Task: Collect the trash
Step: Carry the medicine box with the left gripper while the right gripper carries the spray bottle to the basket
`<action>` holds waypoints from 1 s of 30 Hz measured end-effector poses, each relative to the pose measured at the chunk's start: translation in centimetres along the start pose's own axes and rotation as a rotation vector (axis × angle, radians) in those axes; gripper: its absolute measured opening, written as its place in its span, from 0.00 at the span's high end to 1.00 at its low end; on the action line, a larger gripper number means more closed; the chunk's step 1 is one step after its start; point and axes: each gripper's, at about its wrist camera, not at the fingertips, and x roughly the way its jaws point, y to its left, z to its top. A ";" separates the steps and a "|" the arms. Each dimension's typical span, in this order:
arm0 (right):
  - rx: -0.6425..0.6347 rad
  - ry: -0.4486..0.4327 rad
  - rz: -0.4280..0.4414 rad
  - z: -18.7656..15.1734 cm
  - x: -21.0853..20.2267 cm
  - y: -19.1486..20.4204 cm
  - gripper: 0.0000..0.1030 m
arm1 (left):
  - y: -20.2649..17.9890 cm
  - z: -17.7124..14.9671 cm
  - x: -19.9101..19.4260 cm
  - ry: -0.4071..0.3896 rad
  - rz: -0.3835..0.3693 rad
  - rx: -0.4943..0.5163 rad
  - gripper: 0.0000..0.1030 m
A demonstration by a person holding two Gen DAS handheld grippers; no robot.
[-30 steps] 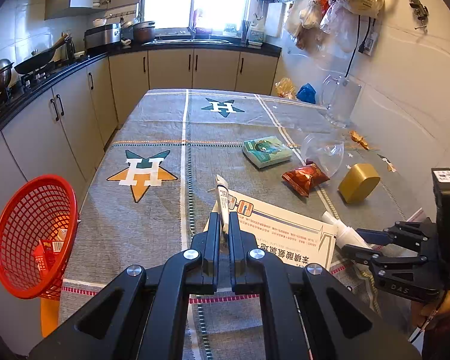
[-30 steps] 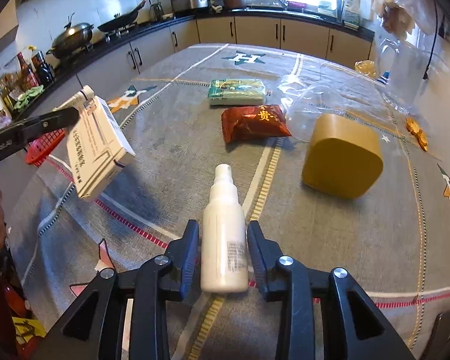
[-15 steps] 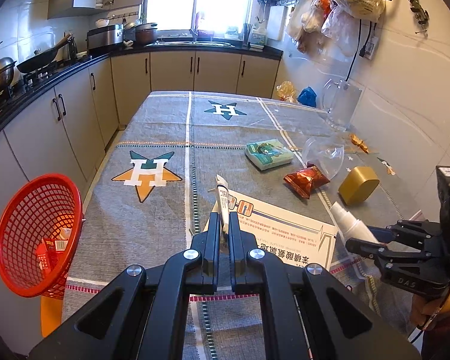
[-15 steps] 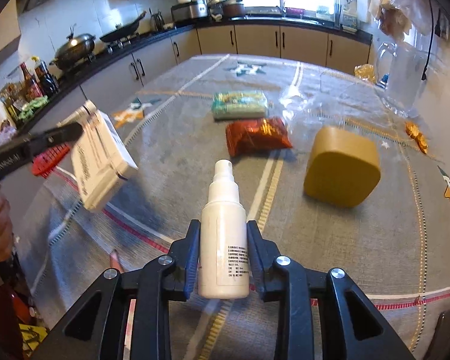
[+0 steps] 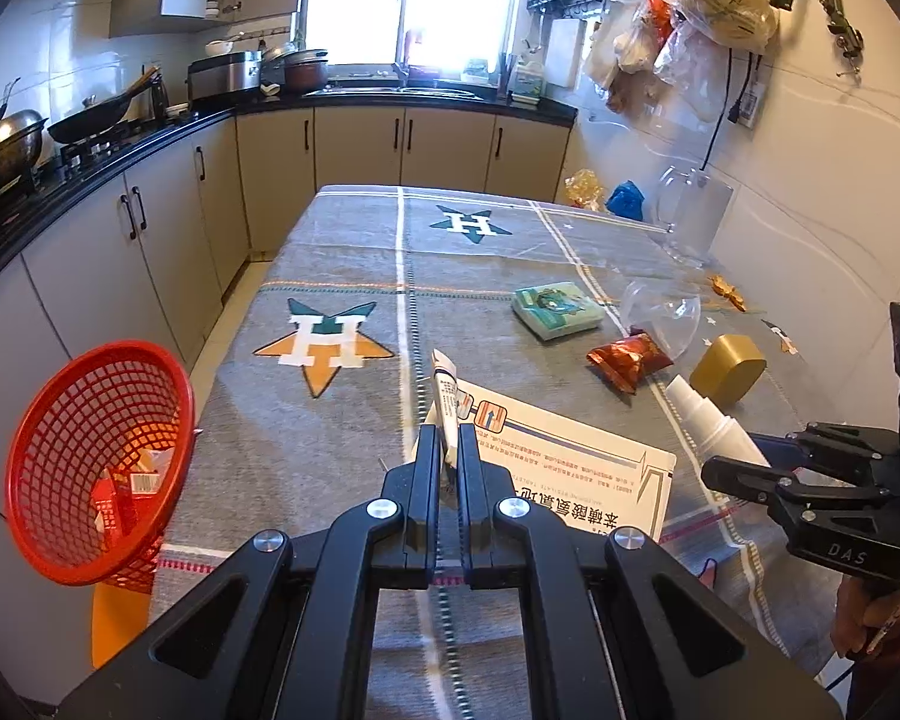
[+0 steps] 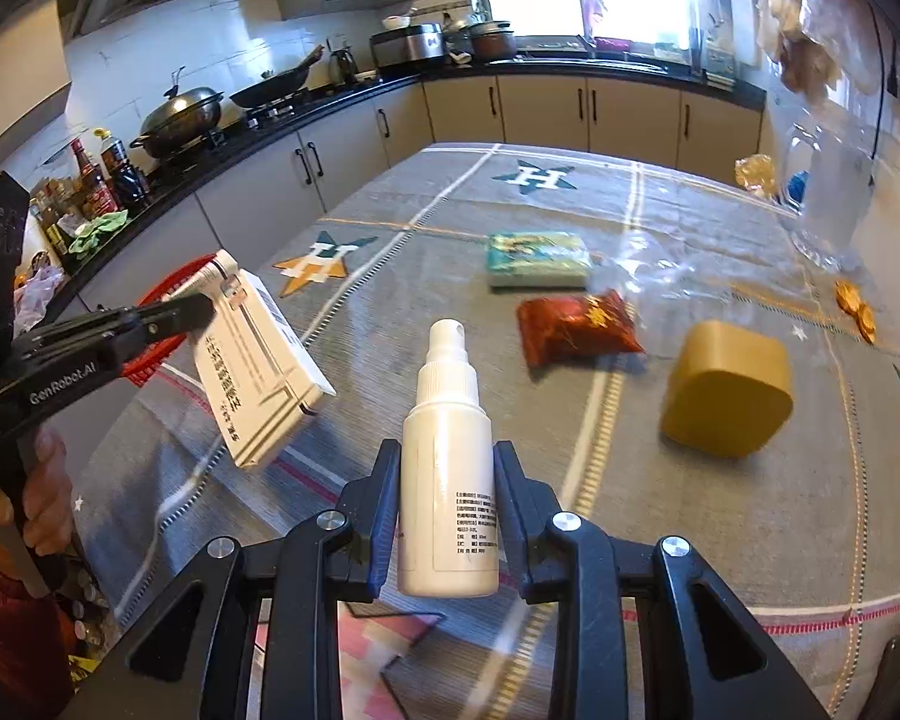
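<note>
Two claws hang over the table (image 5: pixel 330 456), each with something in its grip. The left claw (image 5: pixel 448 456) is pinched tight on a flat white carton (image 6: pixel 258 372), with the red basket (image 5: pixel 90 462) off to its left. The right claw (image 6: pixel 447 480) clamps a white spray bottle (image 6: pixel 447 450), lifted clear; ahead of it lie a red snack packet (image 6: pixel 576 327) and a gold box (image 6: pixel 726 396).

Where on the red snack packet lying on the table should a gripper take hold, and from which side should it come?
Grip the red snack packet across its puffed middle, coming from above with the fingers spanning its short width. It lies flat on the tablecloth, so no side offers an edge to slip under. A clear plastic bag crowds its far end and the tan box stands close by, so approach from the near side.
</note>
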 end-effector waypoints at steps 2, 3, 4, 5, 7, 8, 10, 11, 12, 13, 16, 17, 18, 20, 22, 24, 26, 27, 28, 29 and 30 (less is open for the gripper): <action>-0.006 -0.002 0.007 0.2 0.1 0.5 0.68 | 0.5 -0.1 -0.2 -0.002 0.002 -0.008 0.95; -0.009 -0.002 0.012 0.4 0.2 0.8 0.68 | 0.7 -0.1 -0.3 -0.003 0.005 -0.013 0.95; -0.014 -0.001 0.016 0.5 0.3 1.2 0.68 | 1.1 -0.2 -0.4 -0.005 0.008 -0.018 0.95; -0.017 -0.002 0.019 0.6 0.3 1.5 0.68 | 1.4 -0.2 -0.5 -0.006 0.010 -0.021 0.95; -0.023 -0.004 0.029 1.0 0.5 2.1 0.68 | 2.0 -0.4 -0.7 -0.010 0.017 -0.030 0.95; -0.028 -0.004 0.036 1.2 0.7 2.6 0.68 | 2.3 -0.4 -0.9 -0.011 0.019 -0.034 0.95; -0.037 -0.005 0.043 1.5 0.9 3.4 0.68 | 3.0 -0.5 -1.2 -0.016 0.027 -0.043 0.95; -0.045 -0.005 0.050 1.8 1.1 3.9 0.68 | 3.5 -0.6 -1.4 -0.018 0.031 -0.049 0.95; -0.051 -0.004 0.054 1.9 1.3 4.3 0.68 | 3.9 -0.6 -1.5 -0.021 0.035 -0.054 0.95; -0.057 -0.003 0.059 2.2 1.5 4.8 0.68 | 4.3 -0.7 -1.7 -0.023 0.039 -0.059 0.95; -0.074 0.002 0.074 2.7 2.1 6.1 0.68 | 5.6 -0.8 -2.3 -0.033 0.050 -0.079 0.95; -0.080 0.003 0.079 2.8 2.3 6.6 0.68 | 6.2 -0.9 -2.6 -0.037 0.055 -0.086 0.95; -0.086 0.006 0.083 3.0 2.5 7.0 0.68 | 6.8 -0.9 -2.7 -0.041 0.060 -0.093 0.95; -0.096 0.013 0.093 3.4 3.0 7.9 0.68 | 7.8 -1.0 -3.1 -0.047 0.071 -0.108 0.95; -0.108 0.018 0.102 3.7 3.5 8.9 0.68 | 8.8 -1.1 -3.4 -0.052 0.079 -0.120 0.95; -0.123 0.022 0.107 4.1 3.9 9.9 0.68 | 9.8 -1.1 -3.6 -0.056 0.091 -0.134 0.95; -0.133 0.027 0.118 4.5 4.4 10.9 0.68 | 11.2 -1.3 -3.8 -0.059 0.105 -0.154 0.95; -0.137 0.029 0.121 4.7 4.6 11.2 0.68 | 11.7 -1.4 -4.0 -0.060 0.109 -0.162 0.95; -0.141 0.031 0.125 4.8 4.9 11.6 0.68 | 12.3 -1.5 -4.1 -0.062 0.115 -0.170 0.95; -0.145 0.034 0.132 5.1 5.2 12.1 0.68 | 12.8 -1.6 -4.2 -0.065 0.121 -0.177 0.95; -0.147 0.037 0.138 5.2 5.4 12.5 0.68 | 13.6 -1.7 -4.4 -0.068 0.129 -0.188 0.95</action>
